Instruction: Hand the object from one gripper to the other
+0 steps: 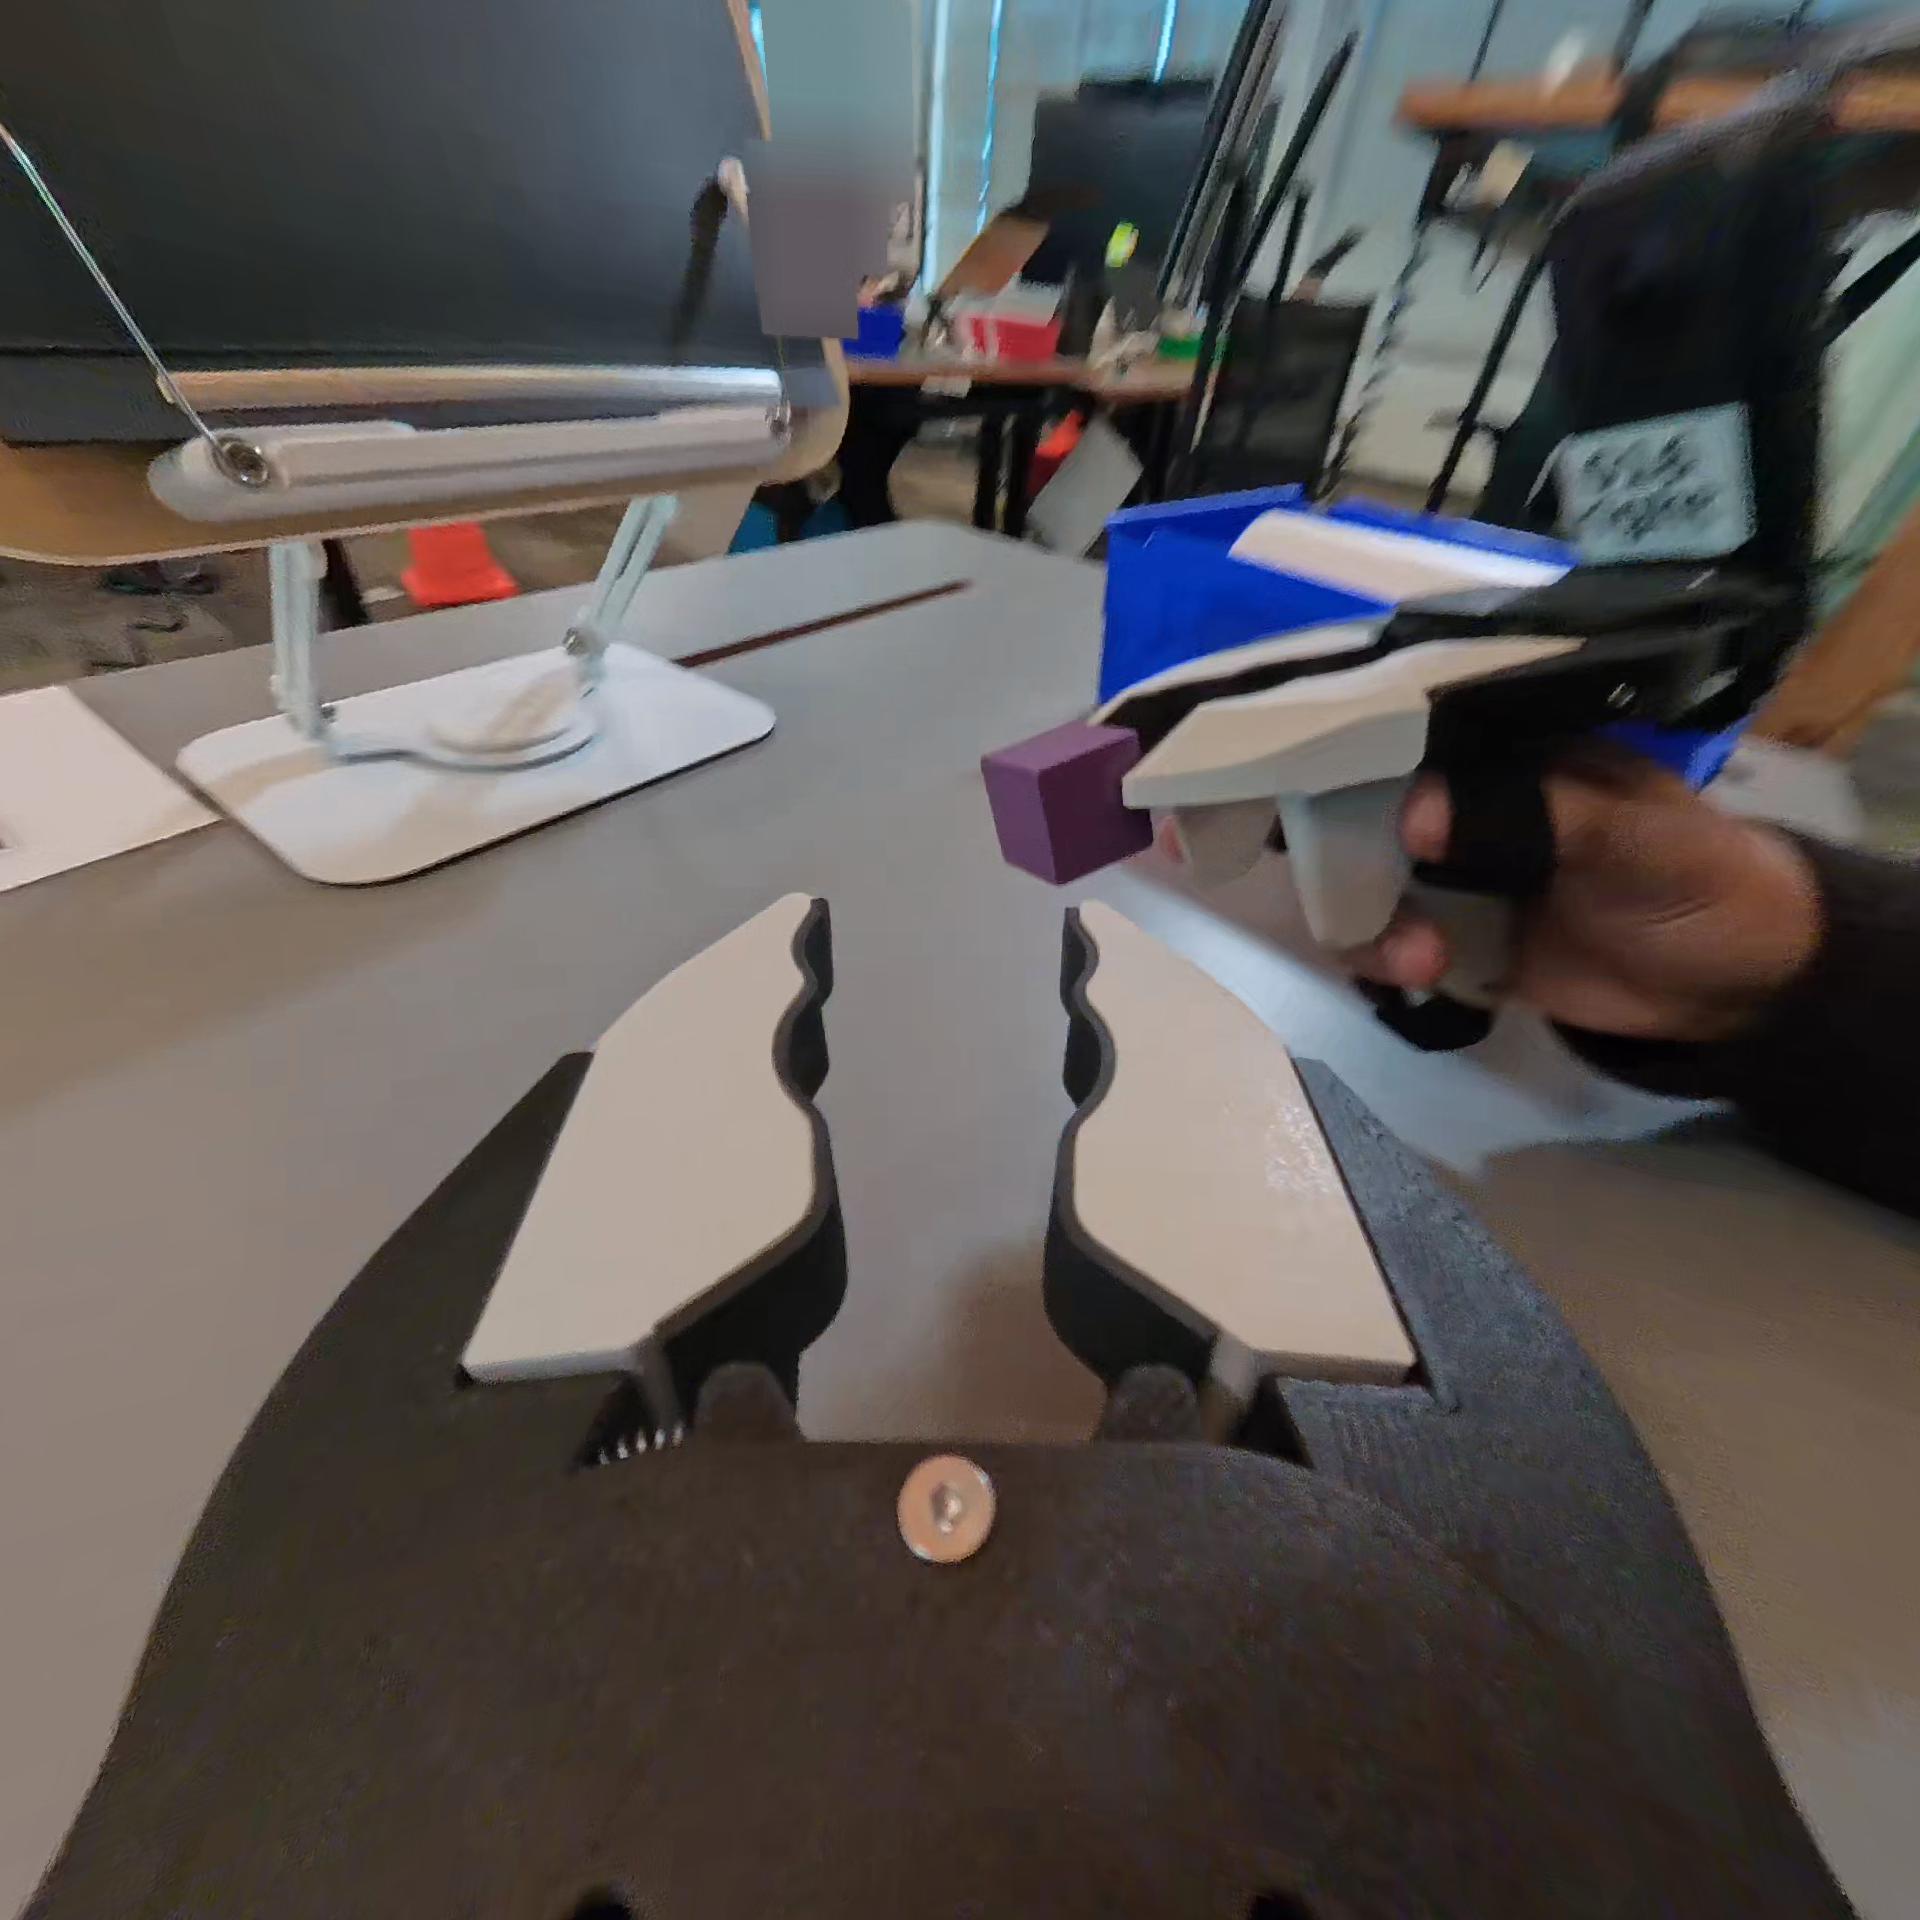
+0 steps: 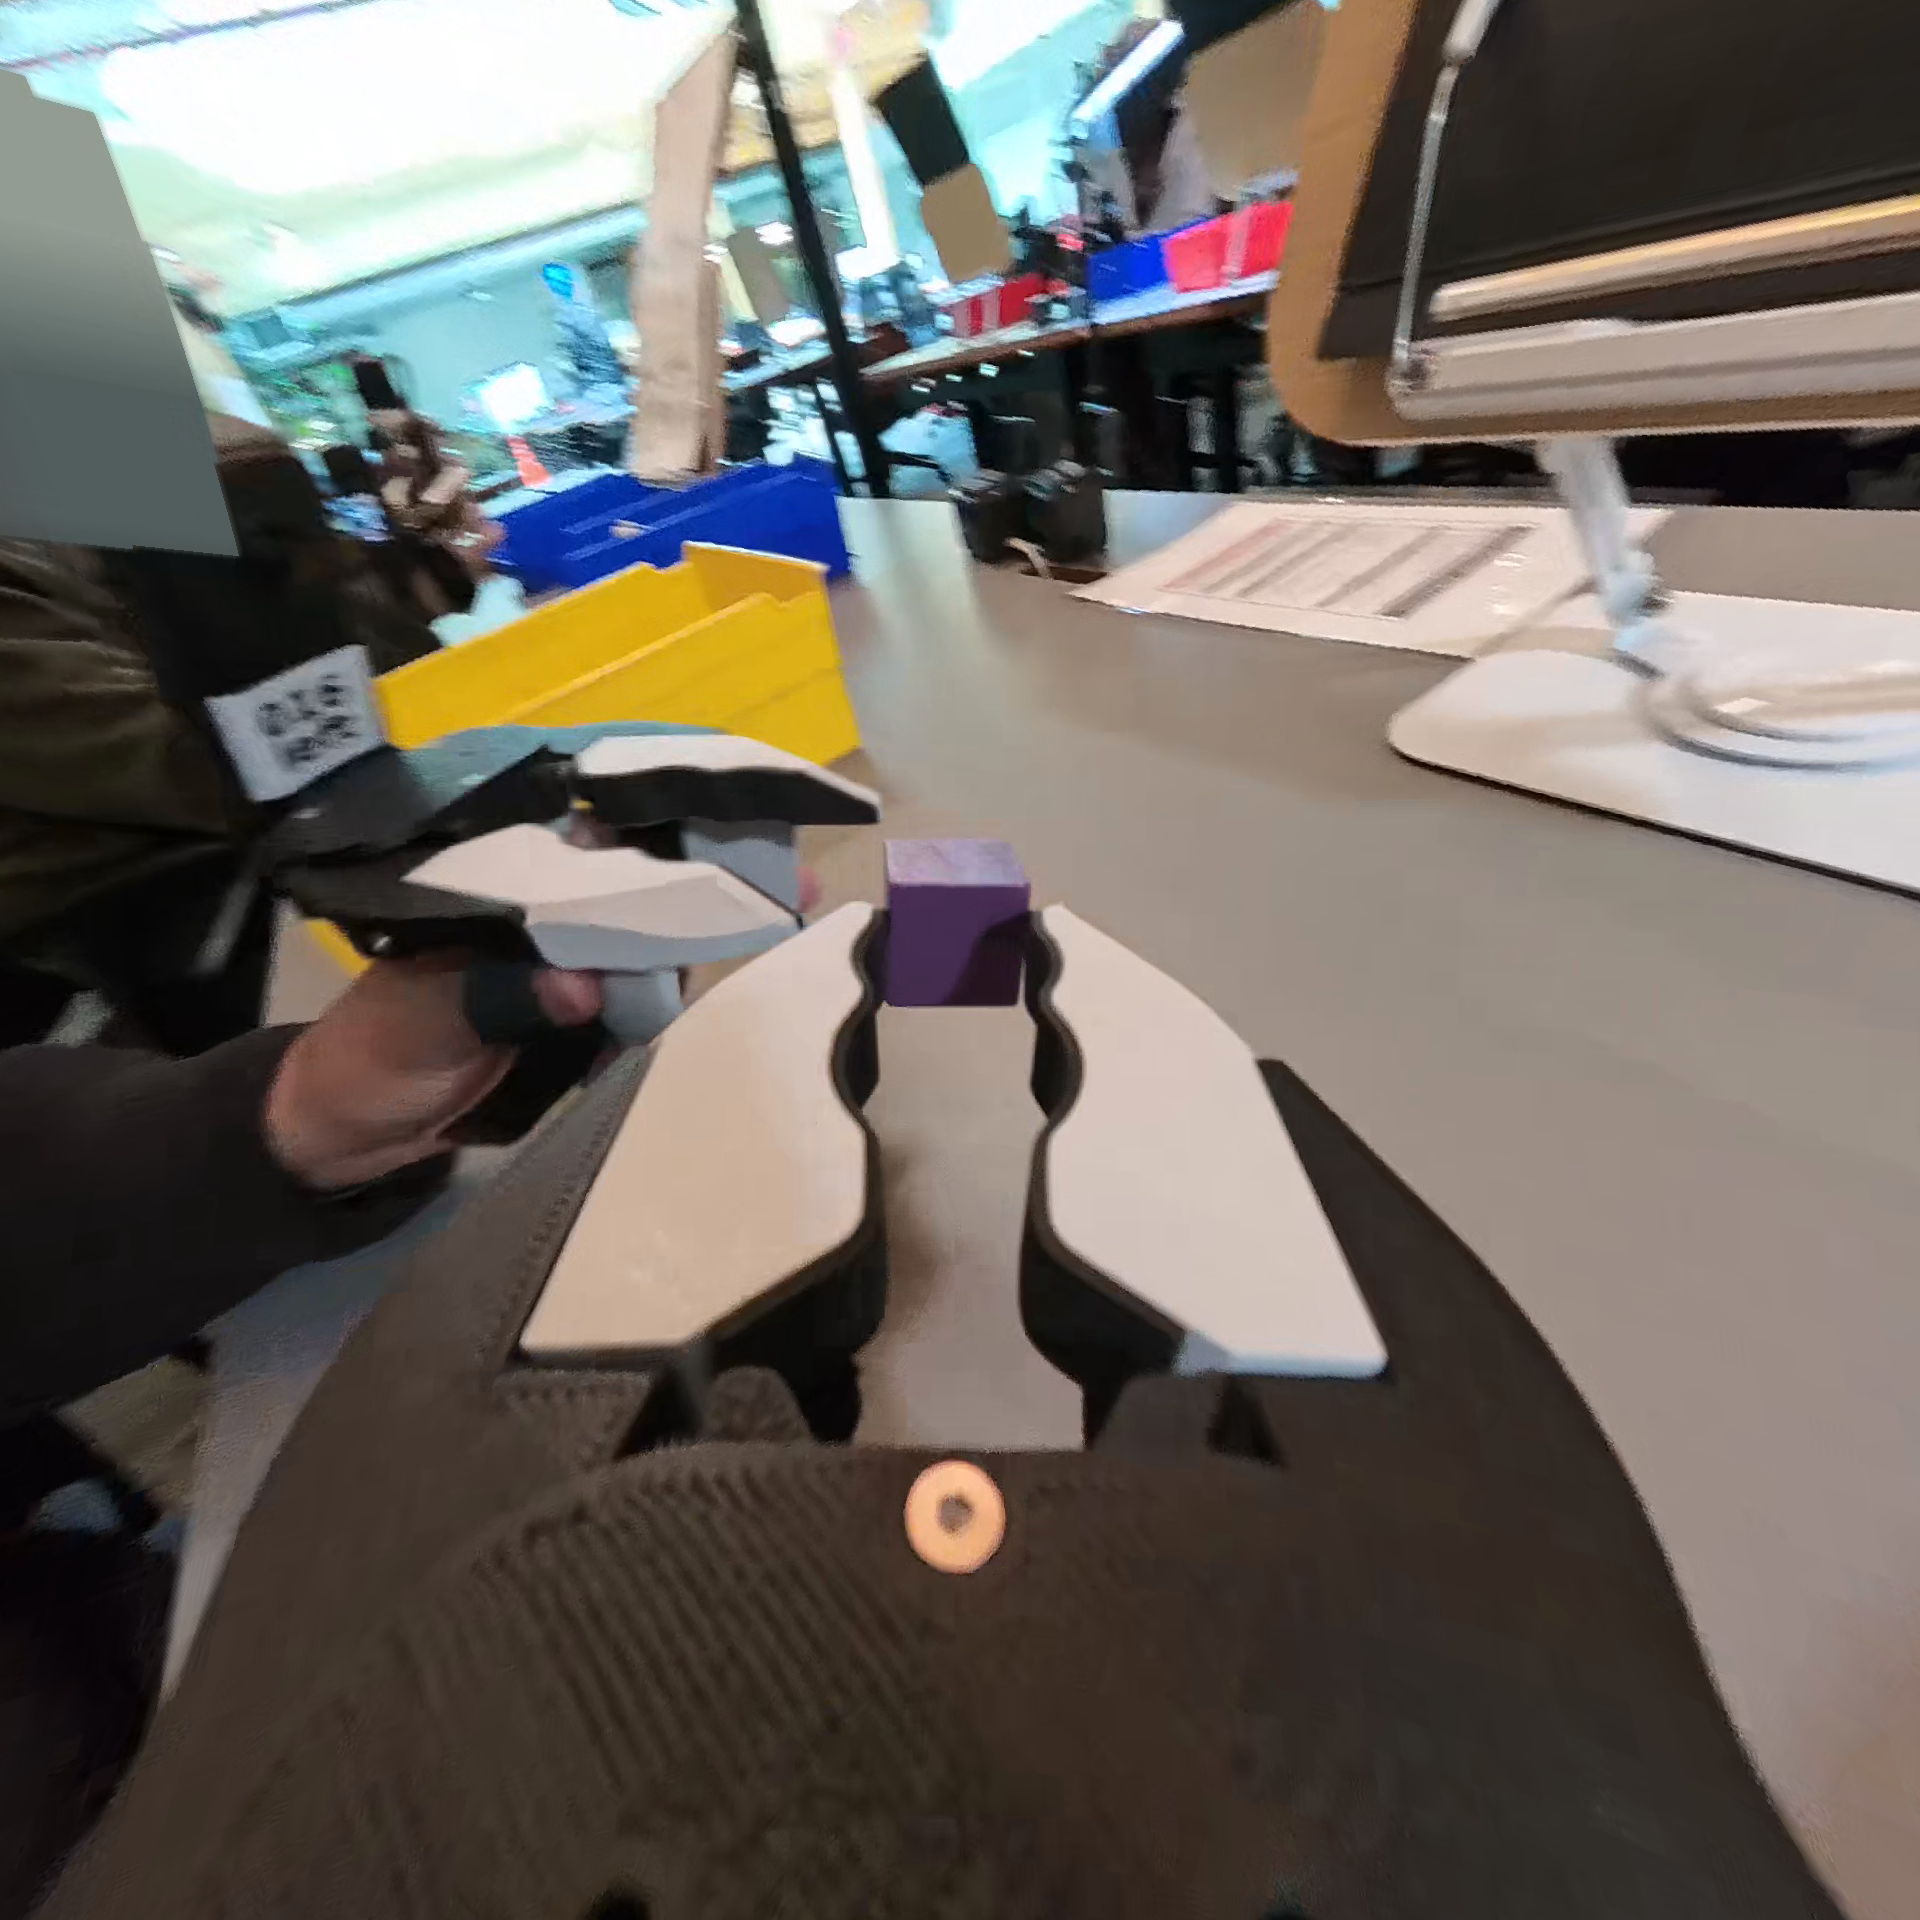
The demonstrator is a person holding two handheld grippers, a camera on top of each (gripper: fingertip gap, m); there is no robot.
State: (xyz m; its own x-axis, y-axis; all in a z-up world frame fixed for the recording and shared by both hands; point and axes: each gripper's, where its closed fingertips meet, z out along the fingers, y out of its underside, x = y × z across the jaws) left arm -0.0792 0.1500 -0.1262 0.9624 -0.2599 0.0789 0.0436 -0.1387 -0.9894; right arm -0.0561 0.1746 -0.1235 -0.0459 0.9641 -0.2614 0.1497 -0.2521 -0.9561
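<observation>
The purple cube (image 2: 954, 925) sits clamped at the very tips of the right claw (image 2: 954, 951), held clear above the grey desk (image 2: 1299, 935). It looks like a small painted block, probably wood or hard foam: light, stiff, with flat matte faces that should not slip much and are unlikely to break if dropped. The right claw pinches two opposite faces, so the free faces, front, top and bottom, are where the other side can take hold; most of the cube juts past the tips, leaving room.

The left claw (image 1: 945, 935) stands apart and empty, its jaws spread wider than the cube, a little below and beside it, not yet around it.

The desk is smooth and flat. A white laptop stand (image 1: 468, 758) rests on it well to one side, a printed sheet (image 2: 1340, 577) beyond, a blue bin (image 1: 1195, 603) and a yellow bin (image 2: 665, 665) near the edges. Behind is a cluttered workshop, blurred.
</observation>
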